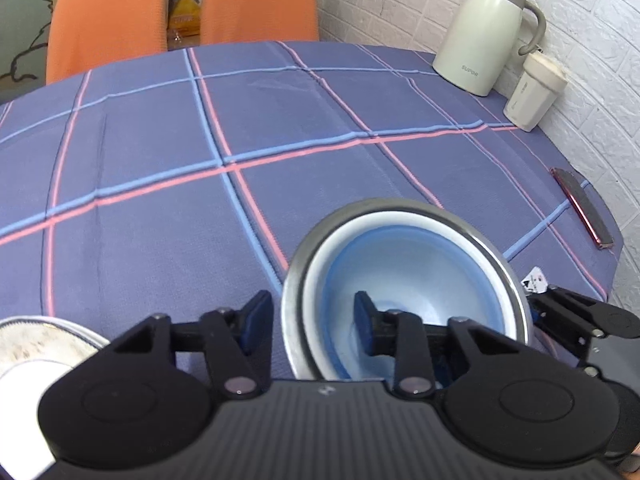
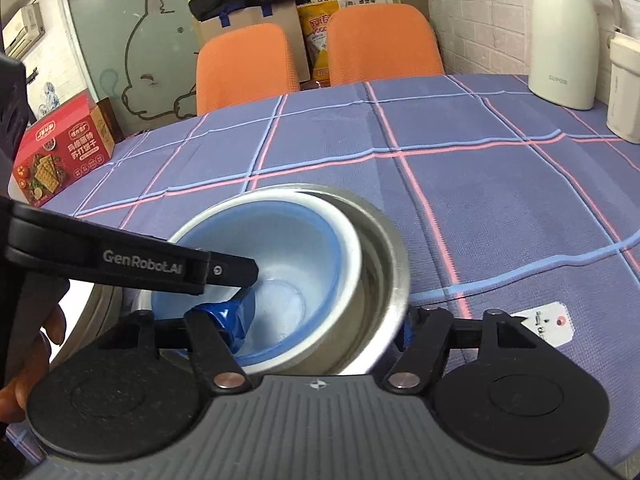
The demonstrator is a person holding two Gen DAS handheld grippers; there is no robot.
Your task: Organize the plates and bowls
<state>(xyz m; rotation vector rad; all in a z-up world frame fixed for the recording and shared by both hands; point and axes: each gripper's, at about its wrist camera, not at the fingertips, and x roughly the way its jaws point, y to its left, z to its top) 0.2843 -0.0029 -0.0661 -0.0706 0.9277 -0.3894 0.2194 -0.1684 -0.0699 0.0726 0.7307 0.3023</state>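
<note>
Near the kettle (image 1: 480, 36) side of the checked tablecloth (image 1: 160, 160), the nested bowls (image 1: 404, 280) stand mouth-up. Left gripper (image 1: 316, 312) and right gripper (image 2: 324, 320) each straddle the rim, jaws apart.

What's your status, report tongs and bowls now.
Left tongs open, straddling stacked bowls' rim. Right tongs open, straddling opposite rim. Blue bowl nested in steel bowl. Tablecloth ahead unobstructed.
</note>
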